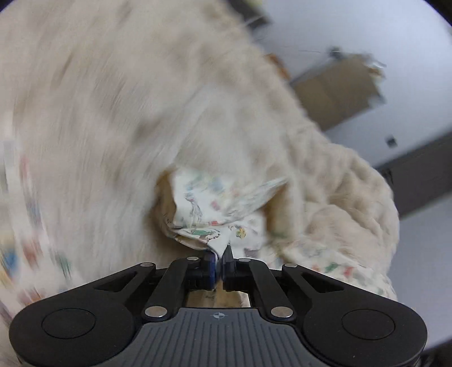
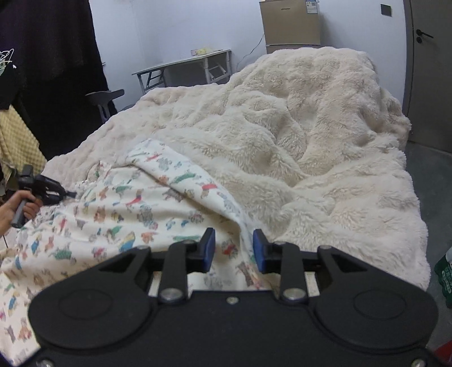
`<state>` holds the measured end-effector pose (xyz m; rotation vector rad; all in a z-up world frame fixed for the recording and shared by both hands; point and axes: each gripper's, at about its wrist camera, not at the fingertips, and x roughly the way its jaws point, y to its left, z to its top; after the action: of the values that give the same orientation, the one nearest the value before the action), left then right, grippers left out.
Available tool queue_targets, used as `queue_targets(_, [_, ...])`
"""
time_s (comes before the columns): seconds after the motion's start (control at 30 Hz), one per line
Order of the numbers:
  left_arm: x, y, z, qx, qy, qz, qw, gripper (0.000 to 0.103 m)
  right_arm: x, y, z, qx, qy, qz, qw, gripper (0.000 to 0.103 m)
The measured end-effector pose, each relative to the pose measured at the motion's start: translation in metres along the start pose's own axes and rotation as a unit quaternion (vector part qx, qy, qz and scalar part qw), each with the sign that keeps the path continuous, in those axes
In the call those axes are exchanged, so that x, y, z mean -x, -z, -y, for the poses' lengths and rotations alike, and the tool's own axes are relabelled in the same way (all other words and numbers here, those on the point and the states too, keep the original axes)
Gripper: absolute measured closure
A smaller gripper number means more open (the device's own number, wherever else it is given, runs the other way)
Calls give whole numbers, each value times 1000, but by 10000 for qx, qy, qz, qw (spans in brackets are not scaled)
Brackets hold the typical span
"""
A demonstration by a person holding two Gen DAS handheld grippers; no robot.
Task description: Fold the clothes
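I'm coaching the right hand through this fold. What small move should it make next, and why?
Probably ease the right gripper forward and close on the printed fabric's edge: its jaws are open astride that edge, gripping nothing, while the left gripper already pinches fabric.

The blanket (image 2: 296, 135) is cream fleece, plain. The cloth (image 2: 118, 214) is white, printed all over with small cartoon animals in red, green, blue, yellow and grey; the same print (image 1: 209, 214) shows in the left wrist view. The right claw (image 2: 234, 249) is black with blue pads (image 2: 208, 248). The wall (image 2: 158, 31) is pale blue-white, the fridge (image 2: 291, 25) tan, the door (image 2: 429, 73) grey.
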<state>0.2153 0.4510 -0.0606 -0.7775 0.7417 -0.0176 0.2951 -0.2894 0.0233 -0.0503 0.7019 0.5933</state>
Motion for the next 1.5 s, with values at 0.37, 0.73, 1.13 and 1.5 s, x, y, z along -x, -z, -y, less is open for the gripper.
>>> queue_targets(0.37, [25,-49,-34,-579,-2024,-75,9776,42,-14,-1,-6,141,-86,-11,9999,72])
queue_targets(0.73, [-54,-1,56,-3497,-1420,-663,9237,42,-32,-14,-23,1410,-198,191,9896,52])
queue_targets(1.13, [-121,59,114,-5076,-1450,-970,8438,54,-38,-8,-34,1515,-194,215,9880,52])
queue_targets(1.5, [-79,57,124,-4623,-1731,504,8682,101,-39,3,-45,1109,227,741,9908,103])
